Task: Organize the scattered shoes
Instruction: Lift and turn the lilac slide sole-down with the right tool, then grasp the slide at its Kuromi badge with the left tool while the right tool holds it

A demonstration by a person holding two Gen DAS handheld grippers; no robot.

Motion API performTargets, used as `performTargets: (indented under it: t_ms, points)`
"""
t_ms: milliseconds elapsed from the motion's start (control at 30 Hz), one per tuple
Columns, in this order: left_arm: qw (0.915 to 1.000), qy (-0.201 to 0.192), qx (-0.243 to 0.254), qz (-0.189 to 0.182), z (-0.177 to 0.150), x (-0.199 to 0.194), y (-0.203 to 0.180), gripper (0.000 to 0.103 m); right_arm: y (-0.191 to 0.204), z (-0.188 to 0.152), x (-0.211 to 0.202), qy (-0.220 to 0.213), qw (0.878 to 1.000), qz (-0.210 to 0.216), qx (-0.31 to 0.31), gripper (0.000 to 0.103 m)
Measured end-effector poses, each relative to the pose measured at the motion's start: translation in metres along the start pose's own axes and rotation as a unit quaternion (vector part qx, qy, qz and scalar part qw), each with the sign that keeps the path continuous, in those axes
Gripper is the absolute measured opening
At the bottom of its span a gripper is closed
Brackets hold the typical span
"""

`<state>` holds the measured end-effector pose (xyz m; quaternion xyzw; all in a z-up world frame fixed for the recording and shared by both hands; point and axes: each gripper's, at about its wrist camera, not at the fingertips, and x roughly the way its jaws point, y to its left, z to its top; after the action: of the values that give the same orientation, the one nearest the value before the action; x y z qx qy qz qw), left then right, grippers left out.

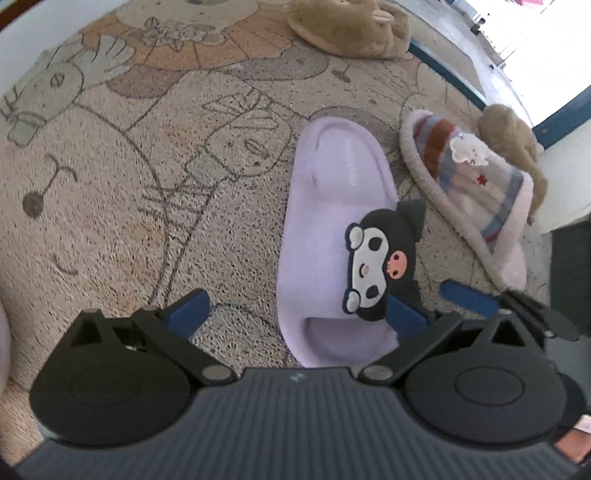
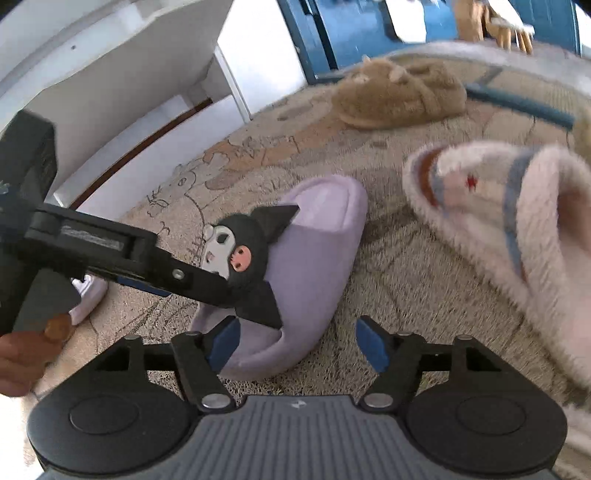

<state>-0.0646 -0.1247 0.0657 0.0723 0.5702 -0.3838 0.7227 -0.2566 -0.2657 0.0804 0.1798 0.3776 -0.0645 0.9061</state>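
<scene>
Rug [image 1: 110,229]: a beige mat with cartoon drawings carries all the shoes.
Lilac slide [image 1: 325,206]: lies flat on the rug, a black-and-white cartoon charm [image 1: 380,266] on its strap.
Striped slipper [image 1: 476,192]: fluffy, white with blue and red bands, just beside the lilac slide; it leans tilted against a tan plush slipper [image 1: 517,147].
Second tan slipper [image 1: 351,29]: sits well apart, by the rug's far edge.
Left gripper [image 1: 295,314]: jaws spread wide around the toe end of the lilac slide; one blue pad [image 1: 190,312] stands clear over bare rug, the other is tucked by the charm, and I cannot tell if it touches. Nothing is clamped.
Right gripper [image 2: 297,347]: jaws well apart, empty, over the slide's open toe end and the rug beside it; the pads [image 2: 373,347] press on nothing.
Hand [image 2: 22,354]: holds the left gripper's handle, low at the edge of the right wrist view.
</scene>
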Motion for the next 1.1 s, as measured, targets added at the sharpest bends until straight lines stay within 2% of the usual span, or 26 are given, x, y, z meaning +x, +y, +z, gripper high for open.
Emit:
performTargets:
  t_ms: [200,333,433,600,700,833,933,1100]
  points:
    - [0.9991,-0.014,0.020,0.034,0.005,-0.011,0.003,0.103,-0.006,0.008,-0.008,-0.025,0.999,-0.033,0.006,0.077]
    - [0.9979,-0.028,0.009,0.059,0.014,-0.018,0.016,0.103,-0.017,0.012,-0.006,-0.033,0.997,-0.071,0.029,0.080]
    - [0.9973,-0.040,0.020,0.057,0.023,-0.024,0.014,0.103,-0.015,0.012,0.008,-0.005,0.997,-0.078,0.018,0.079]
    - [0.9958,-0.060,0.052,0.044,0.043,-0.028,-0.002,0.103,0.006,0.004,0.008,0.006,0.997,-0.068,-0.021,0.079]
    - [0.9969,-0.054,0.050,0.028,0.058,-0.019,-0.009,0.103,0.016,0.001,0.009,0.013,0.998,-0.059,-0.034,0.080]
    - [0.9963,-0.043,0.069,0.028,0.064,-0.008,-0.020,0.103,0.029,0.004,0.013,0.016,0.998,-0.049,-0.045,0.080]
    - [0.9948,-0.035,0.090,0.030,0.062,-0.002,-0.030,0.103,0.038,0.009,0.017,0.017,0.996,-0.056,-0.063,0.080]
    - [0.9950,-0.031,0.089,0.034,0.065,-0.001,-0.027,0.103,0.035,0.006,0.012,0.013,0.994,-0.074,-0.073,0.080]
